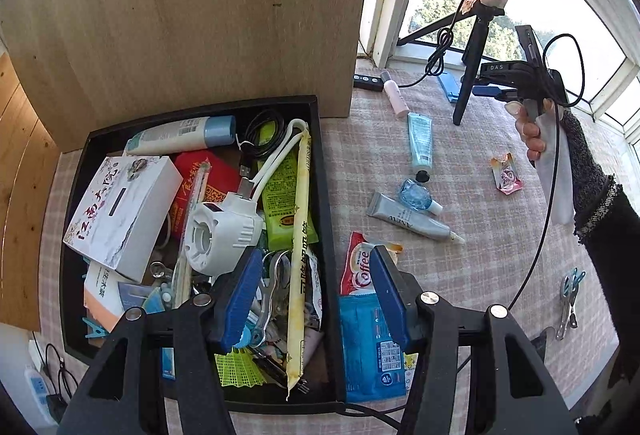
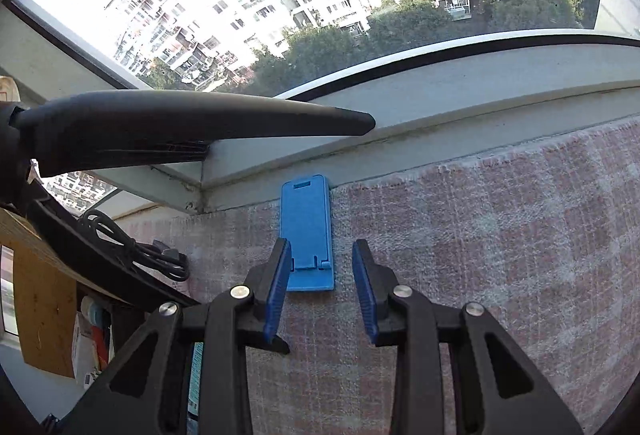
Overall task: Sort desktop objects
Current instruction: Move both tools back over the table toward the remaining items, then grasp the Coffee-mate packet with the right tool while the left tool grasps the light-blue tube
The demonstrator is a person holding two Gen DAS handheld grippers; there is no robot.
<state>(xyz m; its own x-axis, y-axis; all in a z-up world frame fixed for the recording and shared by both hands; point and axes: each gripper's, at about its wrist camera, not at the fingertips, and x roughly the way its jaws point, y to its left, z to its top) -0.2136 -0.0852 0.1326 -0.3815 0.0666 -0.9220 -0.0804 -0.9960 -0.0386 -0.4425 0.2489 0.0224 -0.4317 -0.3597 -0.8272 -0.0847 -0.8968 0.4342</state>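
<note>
Blue-padded and spread wide, the left gripper (image 1: 316,295) is hovering empty over the right wall of the black rectangular storage tray (image 1: 326,203), which is sitting on the pink checked tablecloth (image 1: 480,255) packed with boxes, tubes and cables. Over at the window side, the right gripper (image 2: 322,287) is also standing open with nothing between its pads, straddling the near end of the flat blue plastic phone stand (image 2: 307,219), and this looks like the next thing to be gathered. That stand is lying flat on the cloth with its far end touching the grey window sill (image 2: 440,115); its long axis is running straight away from the gripper, slotted end pointing to the sill and hinged lip end pointing back between the fingers. It is probably going to handle as a light, stiff, rather slick piece, so pinching across its two long edges near the lip seems the sound hold, with care that it is lying too thin for the pads to get under easily. Smaller things are waiting loose beside the tray: a teal squeeze tube (image 1: 421,141), a silver ANEW tube (image 1: 412,221), and a red-and-white coffee sachet (image 1: 358,267).
</note>
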